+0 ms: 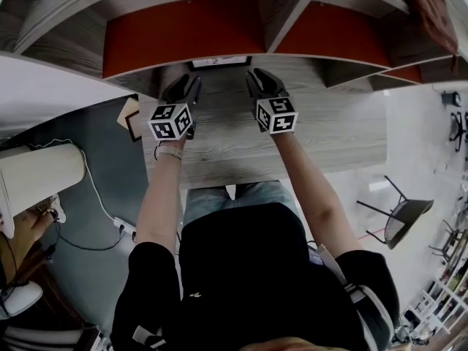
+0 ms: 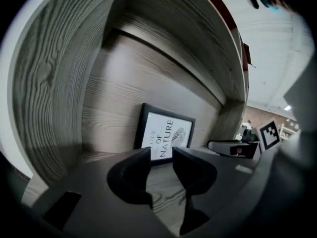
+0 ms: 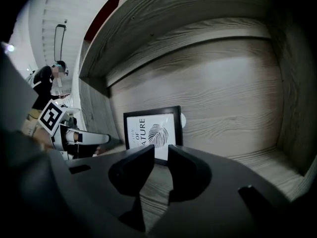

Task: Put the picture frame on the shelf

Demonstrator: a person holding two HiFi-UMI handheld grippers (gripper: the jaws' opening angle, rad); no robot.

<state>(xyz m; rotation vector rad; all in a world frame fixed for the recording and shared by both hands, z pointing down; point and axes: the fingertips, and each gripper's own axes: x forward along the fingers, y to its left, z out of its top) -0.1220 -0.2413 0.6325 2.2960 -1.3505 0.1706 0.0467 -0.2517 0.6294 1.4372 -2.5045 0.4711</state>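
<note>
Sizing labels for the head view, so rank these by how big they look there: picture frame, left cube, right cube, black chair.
1. Black chair.
2. Left cube and right cube: alike, so unranked.
3. Picture frame: a thin foreshortened strip, farther from the camera.

pale floor [image 1: 424, 137] right | grey-blue floor [image 1: 110, 269] left | black chair [image 1: 401, 218] right | red back panels [image 1: 183, 31] above
</note>
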